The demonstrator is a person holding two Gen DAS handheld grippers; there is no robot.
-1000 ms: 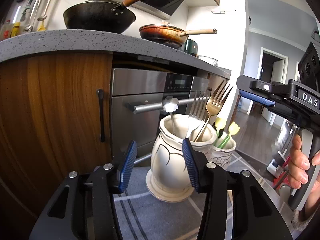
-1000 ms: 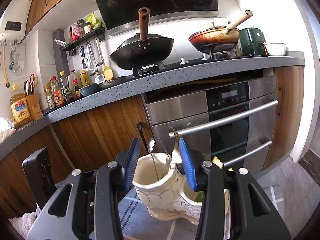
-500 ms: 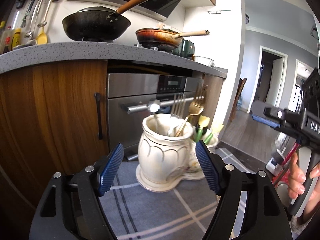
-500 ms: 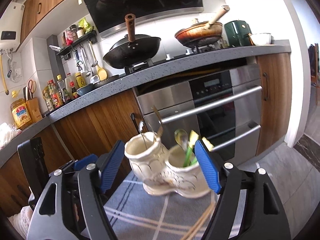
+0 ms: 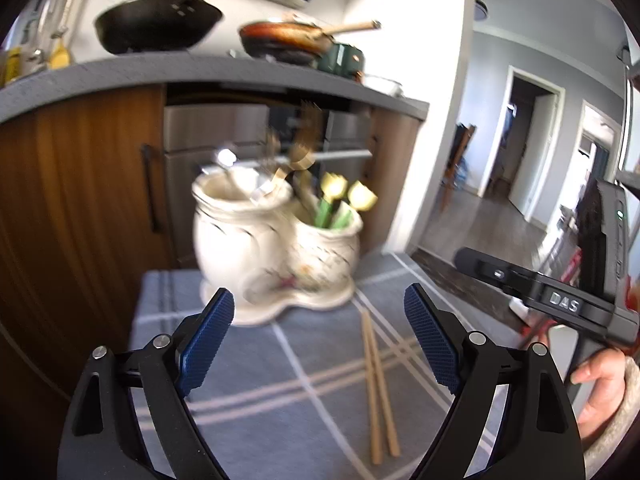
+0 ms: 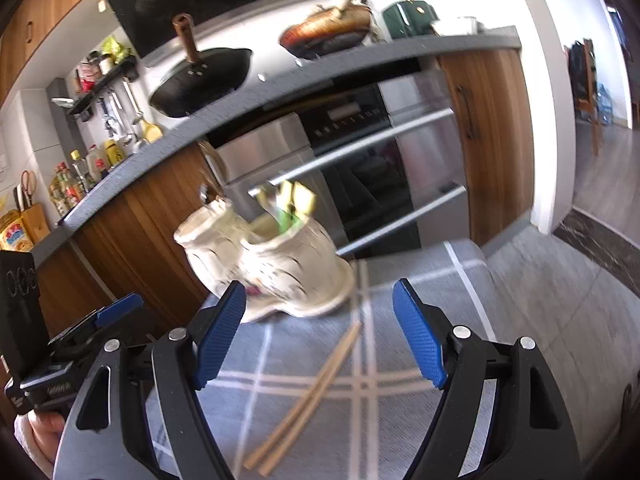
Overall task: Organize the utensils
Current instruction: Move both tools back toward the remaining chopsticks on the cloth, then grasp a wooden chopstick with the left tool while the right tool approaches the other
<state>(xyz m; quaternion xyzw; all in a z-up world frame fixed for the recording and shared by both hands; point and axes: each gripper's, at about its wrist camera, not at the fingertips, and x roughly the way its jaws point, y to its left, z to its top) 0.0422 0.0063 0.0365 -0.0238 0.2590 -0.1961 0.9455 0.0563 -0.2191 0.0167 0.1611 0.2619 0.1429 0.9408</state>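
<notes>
The left gripper (image 5: 319, 312) and right gripper (image 6: 319, 306) are held wide with nothing between them, their jaws having just been opening. A pair of chopsticks (image 5: 378, 390) is laid on the blue checked cloth (image 5: 256, 364), just before the cream double-pot holder (image 5: 276, 248).

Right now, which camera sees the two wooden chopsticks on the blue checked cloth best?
The left wrist view: the pair of wooden chopsticks lies whole and fairly sharp on the blue checked cloth. In the right wrist view the chopsticks are also in view but streaked by motion blur.
</notes>
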